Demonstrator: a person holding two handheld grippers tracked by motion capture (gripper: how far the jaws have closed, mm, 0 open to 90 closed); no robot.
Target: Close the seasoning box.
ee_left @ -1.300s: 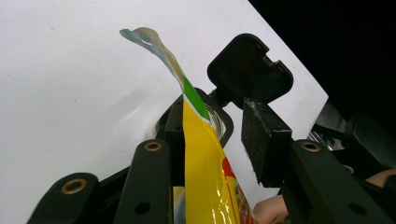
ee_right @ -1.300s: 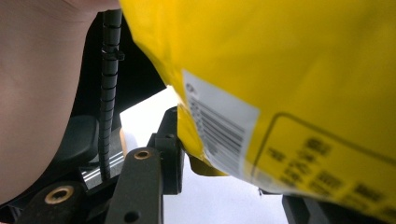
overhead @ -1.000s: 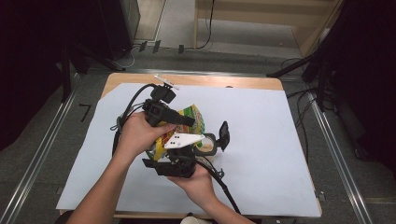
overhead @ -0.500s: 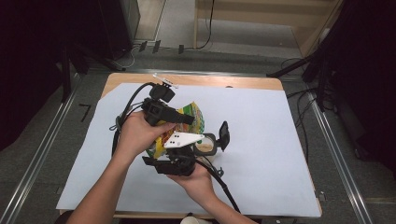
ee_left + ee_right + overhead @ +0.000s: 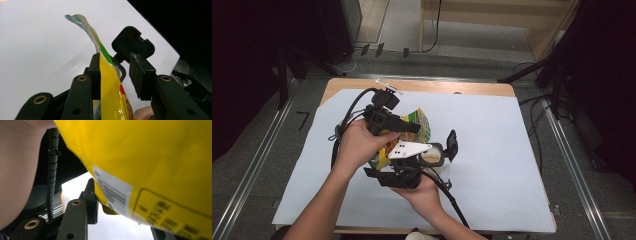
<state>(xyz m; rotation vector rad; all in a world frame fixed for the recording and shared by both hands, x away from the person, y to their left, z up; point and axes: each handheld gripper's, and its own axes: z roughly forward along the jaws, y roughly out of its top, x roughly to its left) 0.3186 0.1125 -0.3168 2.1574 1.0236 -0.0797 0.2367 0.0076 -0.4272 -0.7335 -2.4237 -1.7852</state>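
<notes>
A yellow and green snack bag (image 5: 421, 121) is held upright over the middle of the table, between both hands. In the left gripper view its sealed edge (image 5: 110, 82) lies against one pad of my left gripper (image 5: 116, 65). The other pad (image 5: 140, 75) stands off it with a visible gap, so this gripper is open around the bag. My right gripper (image 5: 432, 150) comes in from below. In the right gripper view, the bag's yellow back with a barcode (image 5: 150, 170) bulges between its jaws, and one finger (image 5: 90, 200) presses into it. The other jaw is mostly hidden behind the bag.
White paper (image 5: 522, 165) covers the wooden table (image 5: 472, 88), with open room to the right and left of the hands. Black cables (image 5: 343, 131) trail from the grippers. Dark equipment and floor rails surround the table.
</notes>
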